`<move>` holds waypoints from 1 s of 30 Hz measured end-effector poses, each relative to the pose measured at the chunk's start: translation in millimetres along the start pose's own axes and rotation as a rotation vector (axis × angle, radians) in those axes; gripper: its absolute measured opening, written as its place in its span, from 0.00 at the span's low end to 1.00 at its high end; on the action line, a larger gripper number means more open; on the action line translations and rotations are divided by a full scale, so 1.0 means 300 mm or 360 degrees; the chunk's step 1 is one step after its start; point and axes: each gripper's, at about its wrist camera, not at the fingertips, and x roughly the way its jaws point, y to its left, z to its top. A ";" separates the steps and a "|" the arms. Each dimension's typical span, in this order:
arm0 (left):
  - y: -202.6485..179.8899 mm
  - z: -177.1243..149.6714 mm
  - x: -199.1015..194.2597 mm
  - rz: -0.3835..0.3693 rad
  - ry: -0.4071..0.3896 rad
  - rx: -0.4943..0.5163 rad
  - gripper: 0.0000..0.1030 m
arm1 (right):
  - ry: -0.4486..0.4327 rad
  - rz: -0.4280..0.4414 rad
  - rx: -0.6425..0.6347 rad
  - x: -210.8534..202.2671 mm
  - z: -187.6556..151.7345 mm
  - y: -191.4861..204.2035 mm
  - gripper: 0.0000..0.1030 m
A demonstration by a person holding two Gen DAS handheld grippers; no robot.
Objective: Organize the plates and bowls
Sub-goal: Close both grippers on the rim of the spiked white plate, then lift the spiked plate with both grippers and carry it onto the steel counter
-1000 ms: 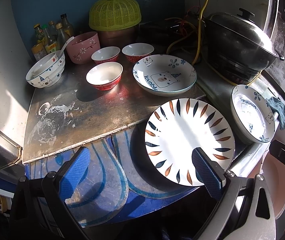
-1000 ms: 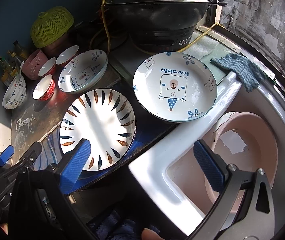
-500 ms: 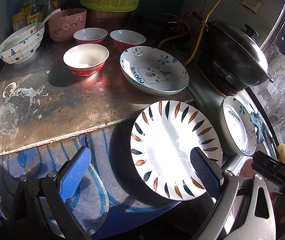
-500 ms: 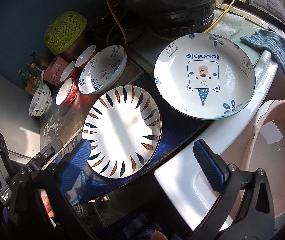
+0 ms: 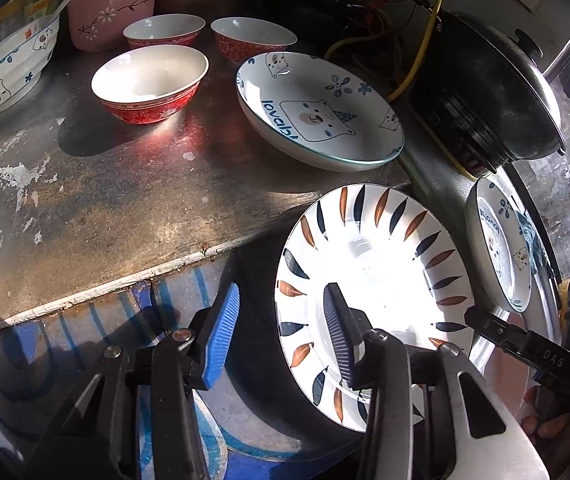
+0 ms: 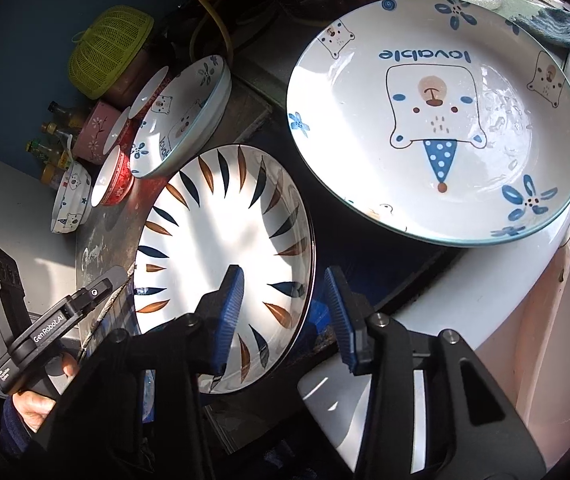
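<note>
Left tongs (image 5: pixel 281 332): jaws parted, straddling the near-left rim of the leaf-pattern plate (image 5: pixel 373 276); one pad over the plate's well, the other outside the rim. Not closed on it as far as the left wrist view shows, nothing gripped.

Right tongs (image 6: pixel 283 316): also parted, straddling the same plate (image 6: pixel 221 256) at its near-right rim, one pad above the well, the other outside over the dark gap. Nothing held.

Plate location: flat on the blue-striped surface (image 5: pixel 97 336) below the front edge of the metal table (image 5: pixel 97 200), between table and sink rim (image 6: pixel 465 300).

Judgement: step in hand is a two-sided pickup of the leaf plate. To do it well: seat each rim fully between the pads before closing, close both sides together, and lift level so the glazed rim does not slide out.

Surroundings: one bear-print "lovable" plate (image 5: pixel 321 112) sits on the table just beyond; a second bear plate (image 6: pixel 441 116) lies to the right by the sink, next to a blue cloth (image 6: pixel 565 32). Further back: three red bowls, nearest (image 5: pixel 149 82), a bear bowl with spoon (image 5: pixel 9 68), a pink cup (image 5: pixel 113 12). Black lidded pot (image 5: pixel 493 88) at the right rear. Matching plates probably stack together.
</note>
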 end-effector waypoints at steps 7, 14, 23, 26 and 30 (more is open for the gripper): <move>-0.002 0.022 0.057 -0.0032 0.0080 0.0045 0.19 | 0.0021 -0.0023 0.0001 0.044 0.008 -0.015 0.23; 0.009 0.041 0.106 -0.0087 0.0137 0.0055 0.08 | 0.0023 -0.0027 0.0003 0.068 0.019 -0.032 0.15; -0.009 0.047 0.091 -0.0101 0.0134 0.0101 0.07 | 0.0018 -0.0081 -0.0078 0.084 0.022 -0.014 0.12; -0.005 0.039 0.074 -0.0107 0.0122 0.0098 0.07 | -0.0001 -0.0073 -0.0092 0.070 0.023 -0.011 0.11; 0.013 0.031 0.049 -0.0106 0.0102 0.0069 0.08 | -0.0021 -0.0070 -0.0135 0.050 0.028 0.008 0.11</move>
